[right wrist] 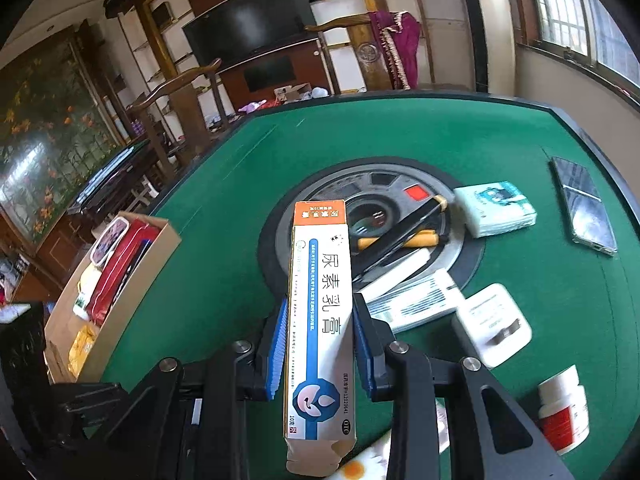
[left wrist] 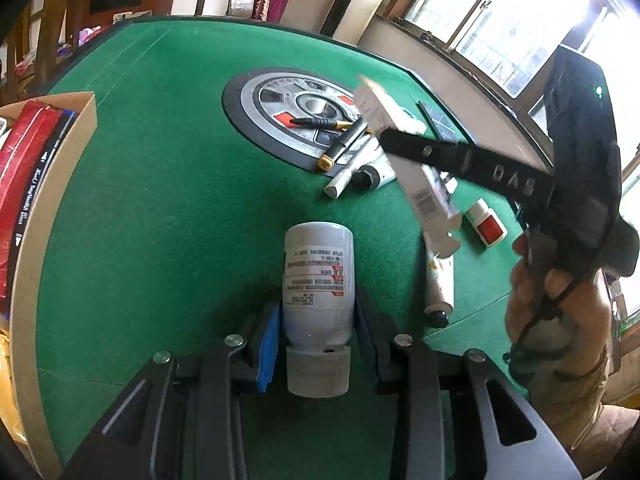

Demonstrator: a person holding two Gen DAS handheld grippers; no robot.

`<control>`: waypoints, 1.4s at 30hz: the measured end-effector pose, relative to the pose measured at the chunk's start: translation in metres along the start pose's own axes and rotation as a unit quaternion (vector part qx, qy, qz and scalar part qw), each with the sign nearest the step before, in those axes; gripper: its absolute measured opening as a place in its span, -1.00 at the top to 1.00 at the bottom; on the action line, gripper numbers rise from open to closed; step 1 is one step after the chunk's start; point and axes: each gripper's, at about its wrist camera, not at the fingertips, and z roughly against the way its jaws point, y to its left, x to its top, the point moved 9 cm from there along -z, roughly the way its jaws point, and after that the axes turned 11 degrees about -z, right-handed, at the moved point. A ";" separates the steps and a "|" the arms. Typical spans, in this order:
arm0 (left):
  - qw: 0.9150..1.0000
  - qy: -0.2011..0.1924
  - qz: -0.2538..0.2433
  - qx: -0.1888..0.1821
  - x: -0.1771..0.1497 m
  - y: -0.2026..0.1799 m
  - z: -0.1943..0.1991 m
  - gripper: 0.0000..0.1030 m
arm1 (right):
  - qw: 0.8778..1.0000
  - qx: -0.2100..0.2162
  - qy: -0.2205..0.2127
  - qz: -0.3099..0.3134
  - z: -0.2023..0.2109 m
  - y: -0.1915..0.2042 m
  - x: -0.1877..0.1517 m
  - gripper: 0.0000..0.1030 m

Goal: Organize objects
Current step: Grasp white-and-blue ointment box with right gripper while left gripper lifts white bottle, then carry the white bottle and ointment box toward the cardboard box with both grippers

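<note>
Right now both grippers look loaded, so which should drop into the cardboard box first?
Left, probably: the left gripper holds the white bottle beside the cardboard box; the right gripper, holding the ointment carton, sits farther away.

Table (right wrist: 400,140): we see matt green felt.
Bottle (left wrist: 318,276): we see smooth white plastic with a paper label.
Ointment box (right wrist: 320,320): we see glossy printed card.
Storage box (right wrist: 132,280): plain matt cardboard, we think.
Phone (right wrist: 586,204): glossy.
</note>
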 end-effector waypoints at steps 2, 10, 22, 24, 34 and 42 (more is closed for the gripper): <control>1.000 -0.006 0.002 -0.001 0.001 0.001 0.005 0.35 | 1.000 0.002 0.003 0.004 -0.002 0.006 -0.005 0.38; 1.000 -0.016 0.010 0.003 0.000 0.008 0.018 0.35 | 1.000 0.013 0.009 0.015 -0.004 0.022 -0.020 0.38; 0.999 -0.035 0.023 0.020 -0.006 0.021 0.047 0.35 | 0.999 0.023 0.016 0.030 -0.006 0.034 -0.029 0.38; 0.999 -0.037 0.026 0.022 -0.007 0.022 0.051 0.35 | 0.999 0.025 0.017 0.034 -0.006 0.038 -0.031 0.38; 0.997 -0.058 0.034 0.037 -0.010 0.037 0.078 0.35 | 0.998 0.038 0.024 0.032 -0.008 0.054 -0.040 0.37; 0.993 -0.078 0.073 0.051 -0.027 0.074 0.111 0.35 | 0.998 0.052 0.031 0.033 -0.011 0.073 -0.052 0.37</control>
